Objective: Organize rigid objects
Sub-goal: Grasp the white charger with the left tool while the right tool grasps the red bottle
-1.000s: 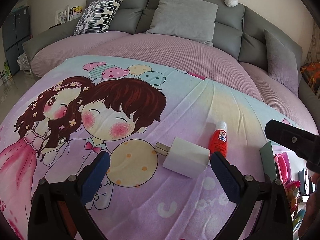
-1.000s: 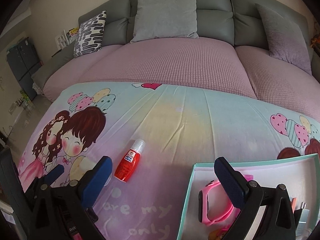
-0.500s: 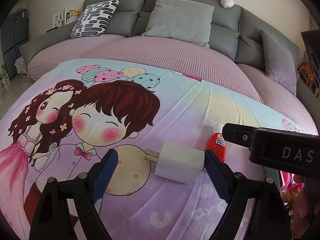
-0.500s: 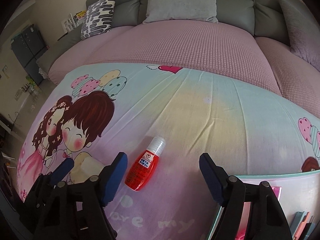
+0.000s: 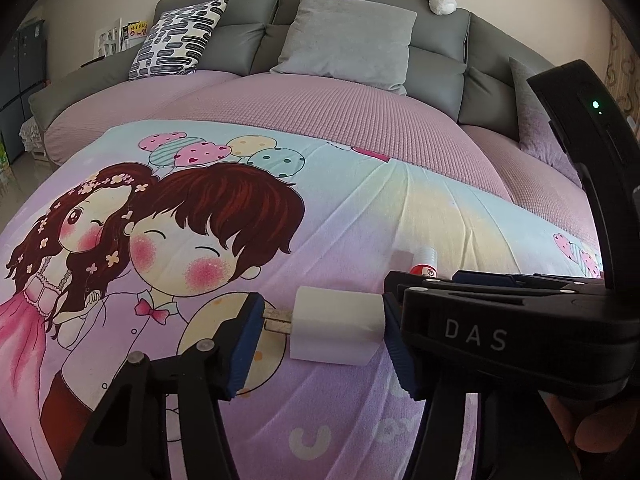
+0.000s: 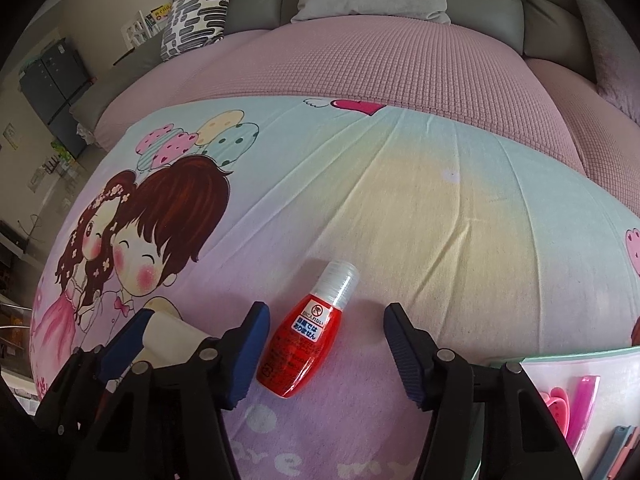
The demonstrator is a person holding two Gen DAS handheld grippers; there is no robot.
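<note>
Charger block (image 5: 336, 330), white with metal prongs, lies on the cartoon bedsheet (image 5: 360, 208) at lower centre of the left wrist view, between the blue pads of the left gripper (image 5: 326, 344). Its long axis runs across the frame, prongs pointing to the left and nearly touching the left pad; the right pad sits just beside or against the block's flat end, contact not certain. So this gripper is part-way spread, bracketing the block end to end and not plainly pinching it

Red bottle (image 6: 306, 334) with a clear cap lies at lower centre of the right wrist view, inside the wide-spread right gripper (image 6: 326, 350), touching neither pad. Its long axis is tilted, cap toward upper right of the frame, base toward lower left

A grip along the prongs looks poor to me: thin metal could slip or twist the block. Better to turn the wrist and squeeze across the flat white sides, low to the sheet. For the bottle, centre it, since it lies nearer the left pad, and pinch the red body across its width, not the tapering cap. An open box (image 6: 580, 364) with pink items waits at lower right
</note>
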